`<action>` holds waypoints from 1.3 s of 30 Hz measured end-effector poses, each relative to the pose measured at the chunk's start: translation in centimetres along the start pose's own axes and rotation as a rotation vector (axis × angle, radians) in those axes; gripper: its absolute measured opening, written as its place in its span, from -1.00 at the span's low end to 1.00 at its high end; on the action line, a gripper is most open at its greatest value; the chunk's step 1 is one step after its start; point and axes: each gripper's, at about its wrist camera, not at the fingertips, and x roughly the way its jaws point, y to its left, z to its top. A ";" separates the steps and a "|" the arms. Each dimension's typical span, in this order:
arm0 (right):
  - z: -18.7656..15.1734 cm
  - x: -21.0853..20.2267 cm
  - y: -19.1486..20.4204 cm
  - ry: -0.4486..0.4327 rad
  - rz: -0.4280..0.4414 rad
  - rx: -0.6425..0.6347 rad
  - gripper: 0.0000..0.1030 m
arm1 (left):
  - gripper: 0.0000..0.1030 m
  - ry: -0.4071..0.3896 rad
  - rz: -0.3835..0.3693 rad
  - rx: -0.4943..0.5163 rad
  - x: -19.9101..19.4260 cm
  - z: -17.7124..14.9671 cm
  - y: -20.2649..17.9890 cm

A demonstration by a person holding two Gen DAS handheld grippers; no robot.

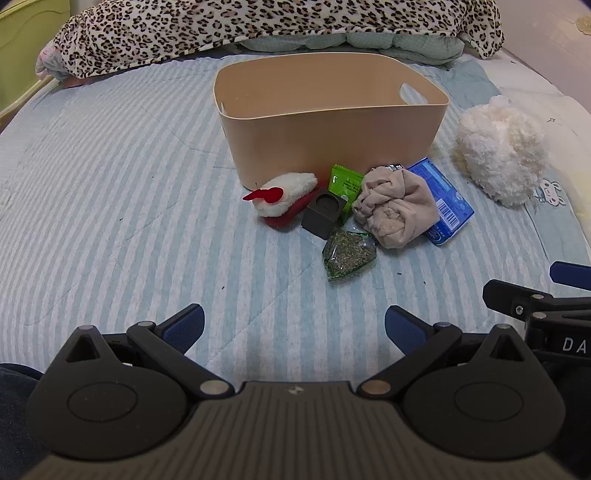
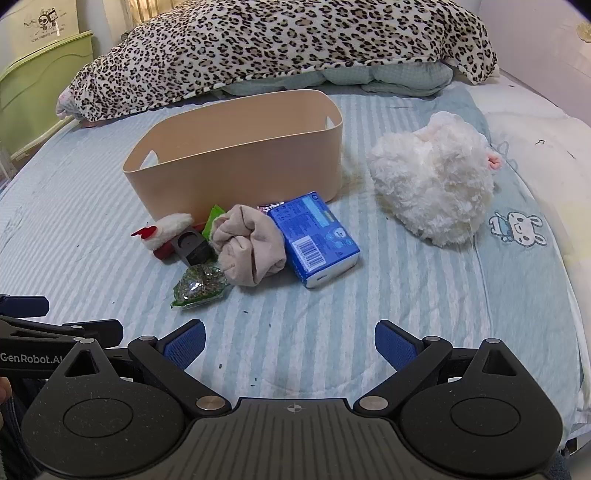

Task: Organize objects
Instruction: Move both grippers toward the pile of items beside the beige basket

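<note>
A beige plastic bin (image 1: 332,107) (image 2: 236,151) stands on the striped bed. In front of it lie a white-and-red plush toy (image 1: 284,195) (image 2: 166,230), a dark cube (image 1: 323,214) (image 2: 192,247), a green packet (image 1: 345,186), a clear bag of green bits (image 1: 349,254) (image 2: 201,282), a crumpled beige cloth (image 1: 397,208) (image 2: 249,245) and a blue tissue pack (image 1: 443,199) (image 2: 314,236). A fluffy white plush (image 1: 498,151) (image 2: 432,177) lies to the right. My left gripper (image 1: 293,326) and right gripper (image 2: 290,343) are open and empty, short of the pile.
A leopard-print blanket (image 1: 258,22) (image 2: 288,40) is heaped at the far end of the bed. A green headboard (image 2: 40,85) stands at the far left. The right gripper shows at the right edge of the left wrist view (image 1: 535,299).
</note>
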 end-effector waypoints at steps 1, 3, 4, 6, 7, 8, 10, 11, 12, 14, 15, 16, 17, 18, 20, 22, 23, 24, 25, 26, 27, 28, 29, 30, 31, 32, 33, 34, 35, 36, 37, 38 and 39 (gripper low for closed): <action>0.0 0.0 0.0 0.001 0.000 0.001 0.93 | 1.00 0.000 0.000 0.001 0.0 0.0 0.0; 0.0 0.0 -0.1 0.002 -0.001 0.001 0.93 | 1.00 0.000 0.001 0.003 0.0 0.0 0.0; 0.0 0.0 -0.1 0.002 -0.001 0.001 0.93 | 1.00 0.001 0.001 0.003 0.0 0.1 -0.1; 0.0 0.0 -0.2 0.002 -0.002 0.002 0.93 | 1.00 0.000 0.000 0.003 0.0 0.0 -0.1; 0.0 0.0 -0.3 0.003 -0.003 0.004 0.93 | 1.00 0.000 0.001 0.003 0.0 0.0 -0.1; 0.0 0.1 -0.3 0.003 -0.004 0.004 0.93 | 1.00 0.000 0.000 0.003 0.0 0.0 -0.1; 0.1 0.1 -0.4 0.005 -0.006 0.006 0.93 | 1.00 0.000 -0.001 0.004 0.0 0.0 -0.1; 0.1 0.1 -0.4 0.006 -0.007 0.006 0.93 | 1.00 0.000 -0.002 0.004 0.0 0.0 -0.1; 0.1 0.1 -0.4 0.007 -0.008 0.007 0.93 | 1.00 0.001 -0.002 0.005 0.1 0.1 -0.1; 0.1 0.1 -0.4 0.008 -0.008 0.006 0.93 | 1.00 0.001 -0.001 0.004 0.1 0.1 -0.1; 0.2 0.1 -0.4 0.008 -0.009 0.005 0.93 | 1.00 0.003 -0.002 0.004 0.1 0.1 -0.1; 0.2 0.2 -0.4 0.009 -0.009 0.003 0.93 | 1.00 0.004 -0.002 0.004 0.2 0.1 -0.2; 0.2 0.2 -0.3 0.010 -0.010 0.002 0.93 | 1.00 0.005 -0.003 0.003 0.2 0.1 -0.2; 0.2 0.2 -0.3 0.011 -0.010 0.001 0.93 | 1.00 0.006 -0.004 0.003 0.3 0.1 -0.2; 0.2 0.3 -0.3 0.013 -0.012 0.002 0.93 | 1.00 0.006 -0.004 0.003 0.3 0.2 -0.2; 0.2 0.3 -0.3 0.015 -0.013 0.001 0.93 | 1.00 0.008 -0.004 0.004 0.3 0.2 -0.2; 0.3 0.3 -0.3 0.017 -0.013 0.001 0.93 | 1.00 0.009 -0.003 0.005 0.4 0.2 -0.2; 0.3 0.4 -0.3 0.018 -0.013 0.001 0.93 | 1.00 0.011 -0.004 0.005 0.5 0.3 -0.2; 0.3 0.4 -0.3 0.020 -0.013 0.001 0.93 | 1.00 0.011 -0.007 0.004 0.6 0.3 -0.2; 0.3 0.5 -0.3 0.021 -0.013 0.000 0.93 | 1.00 0.012 -0.009 0.005 0.7 0.3 -0.2; 0.3 0.6 -0.3 0.022 -0.015 0.000 0.93 | 1.00 0.012 -0.009 0.006 0.8 0.4 -0.3; 0.3 0.6 -0.4 0.023 -0.016 0.000 0.93 | 1.00 0.012 -0.010 0.007 0.9 0.4 -0.3; 0.4 0.7 -0.4 0.024 -0.018 0.000 0.93 | 1.00 0.012 -0.010 0.008 1.0 0.5 -0.3; 0.4 0.8 -0.5 0.025 -0.021 0.000 0.93 | 1.00 0.012 -0.010 0.010 1.1 0.6 -0.3; 0.5 0.8 -0.6 0.024 -0.025 0.000 0.93 | 1.00 0.013 -0.011 0.011 1.3 0.7 -0.4; 0.6 0.9 -0.7 0.023 -0.030 -0.001 0.93 | 1.00 0.013 -0.013 0.011 1.3 0.7 -0.4; 0.7 1.0 -0.8 0.022 -0.034 0.000 0.93 | 1.00 0.012 -0.015 0.012 1.4 0.9 -0.5; 0.8 1.0 -1.0 0.022 -0.039 0.001 0.93 | 1.00 0.011 -0.016 0.014 1.6 0.9 -0.5; 0.9 1.1 -1.2 0.022 -0.043 0.002 0.93 | 1.00 0.011 -0.016 0.015 1.7 1.0 -0.6; 1.0 1.2 -1.4 0.023 -0.047 0.003 0.93 | 1.00 0.012 -0.017 0.016 1.9 1.2 -0.7; 1.2 1.3 -1.5 0.025 -0.051 0.004 0.93 | 1.00 0.013 -0.018 0.017 2.1 1.3 -0.7; 1.3 1.5 -1.7 0.027 -0.056 0.003 0.93 | 1.00 0.015 -0.020 0.018 2.3 1.4 -0.8; 1.5 1.7 -1.8 0.028 -0.060 0.000 0.93 | 1.00 0.018 -0.021 0.018 2.5 1.5 -0.9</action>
